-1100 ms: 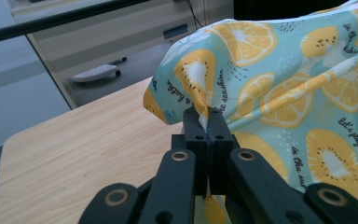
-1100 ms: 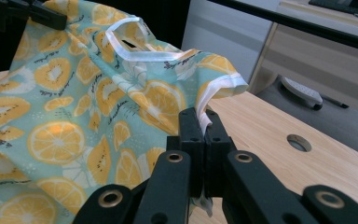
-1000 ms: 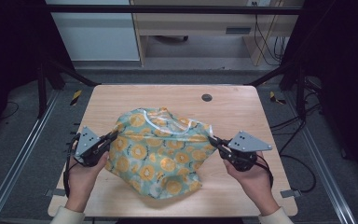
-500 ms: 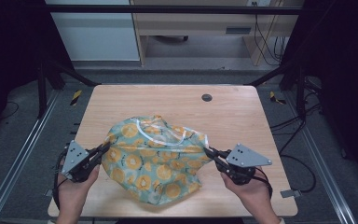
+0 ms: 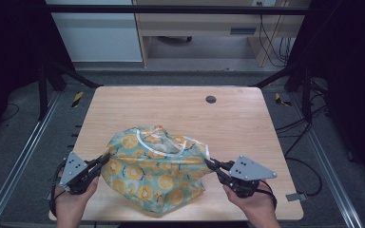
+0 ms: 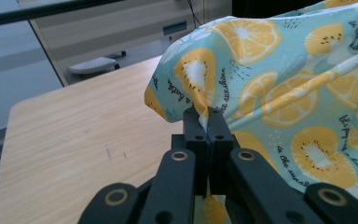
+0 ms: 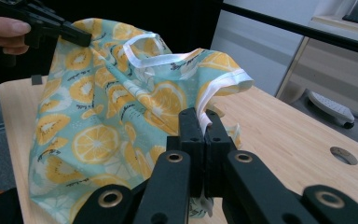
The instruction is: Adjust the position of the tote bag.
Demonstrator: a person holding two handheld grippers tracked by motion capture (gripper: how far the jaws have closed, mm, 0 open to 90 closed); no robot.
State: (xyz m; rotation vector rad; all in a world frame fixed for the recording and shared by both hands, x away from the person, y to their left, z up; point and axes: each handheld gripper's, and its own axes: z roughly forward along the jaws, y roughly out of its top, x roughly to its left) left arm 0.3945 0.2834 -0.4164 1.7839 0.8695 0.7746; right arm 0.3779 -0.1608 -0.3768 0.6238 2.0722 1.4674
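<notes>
Closest to me, at the near edge of the wooden table [image 5: 247, 123], the person's two hands each hold a gripper, and both grippers are pinched tight on the same piece of fabric. The left gripper [image 5: 103, 161] has its jaws closed flat together on a fold at the cloth's left edge; in the left gripper view the jaw tips [image 6: 208, 122] bite a thin pleat with no gap between them. The right gripper [image 5: 210, 164] is closed the same way on the right side, and in the right gripper view its jaws [image 7: 200, 123] clamp a bit of white-trimmed hem. Between them hangs the garment [image 5: 154, 168], a teal piece printed with orange and lemon slices and edged in white binding, stretched loosely from one grip to the other, bunched in the middle and draping down onto the near half of the table. Its white-bound opening [image 5: 161, 145] gapes on the upper side; I cannot tell whether anything lies inside. Farther back the tabletop is bare wood with a small dark round hole [image 5: 211, 99] near the far edge. Beyond the table stands a pale cabinet [image 5: 195, 28] with cables [image 5: 273, 38] trailing beside it.
</notes>
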